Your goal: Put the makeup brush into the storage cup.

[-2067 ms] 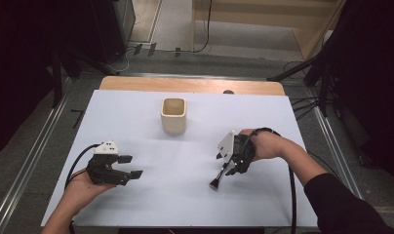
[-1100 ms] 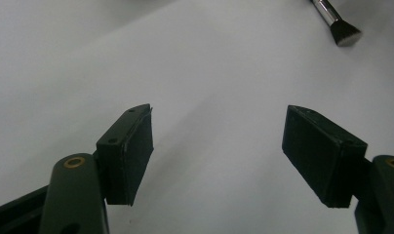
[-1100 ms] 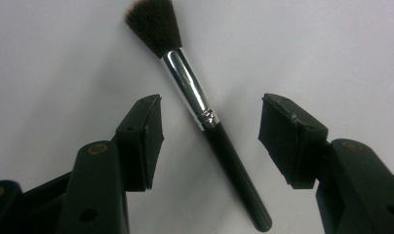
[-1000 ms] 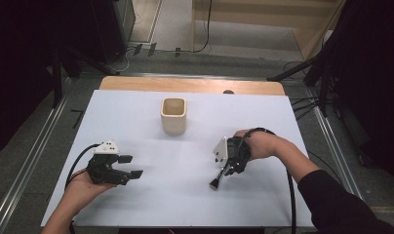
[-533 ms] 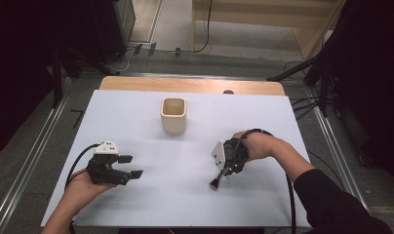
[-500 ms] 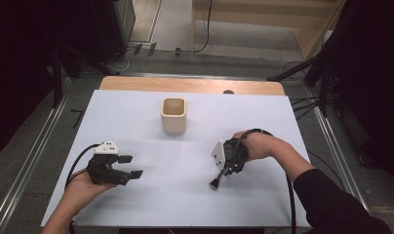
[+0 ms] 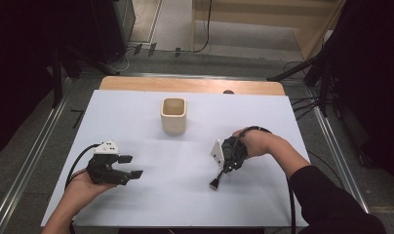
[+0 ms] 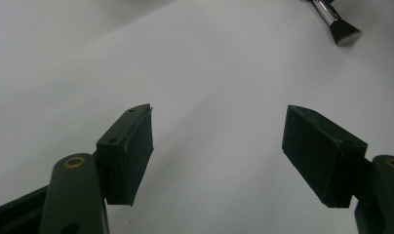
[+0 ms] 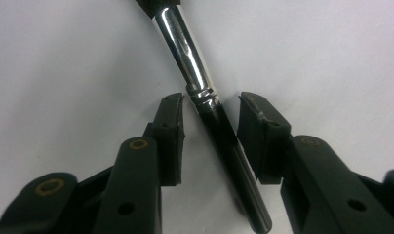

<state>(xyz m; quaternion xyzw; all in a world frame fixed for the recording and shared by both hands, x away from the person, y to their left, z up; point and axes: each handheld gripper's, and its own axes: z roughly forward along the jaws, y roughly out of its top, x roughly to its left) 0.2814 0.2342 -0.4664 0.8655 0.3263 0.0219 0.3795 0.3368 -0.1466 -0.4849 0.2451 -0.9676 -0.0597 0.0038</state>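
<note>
- The right gripper [image 7: 223,171] has slid a little nearer the person and lower on the table [image 7: 136,122] than it was two seconds back; the hand [image 7: 256,142] behind it has come along with it.
- The brush [image 7: 218,179] has travelled with that gripper, its dark head now lying just off the gripper's tip on the near side.
- In the right gripper view, the right gripper's [image 9: 209,114] jaws stand narrowly apart on either side of the brush [image 9: 205,97]; a sliver of white shows between each pad and the black handle, so whether they touch it cannot be told.
- The brush there runs between the jaws: black handle low, shiny metal collar with two raised rings at the jaw tips, dark head at the top edge.
- The left gripper [image 7: 131,165] lies where it lay before, in the person's left hand [image 7: 83,187] at the near left of the table, its cable looping back to the wrist.
- In the left gripper view, the left gripper's [image 8: 219,131] jaws are spread wide with nothing but white table between them.
- Far off in that view, the brush's [image 8: 339,22] flat dark head and metal collar show at the upper right.
- Farther up the table, the cream cup [image 7: 173,116] has not shifted; it stands upright and open, well apart from both grippers.
- No brand, label or writing can be read on any of these things.
</note>
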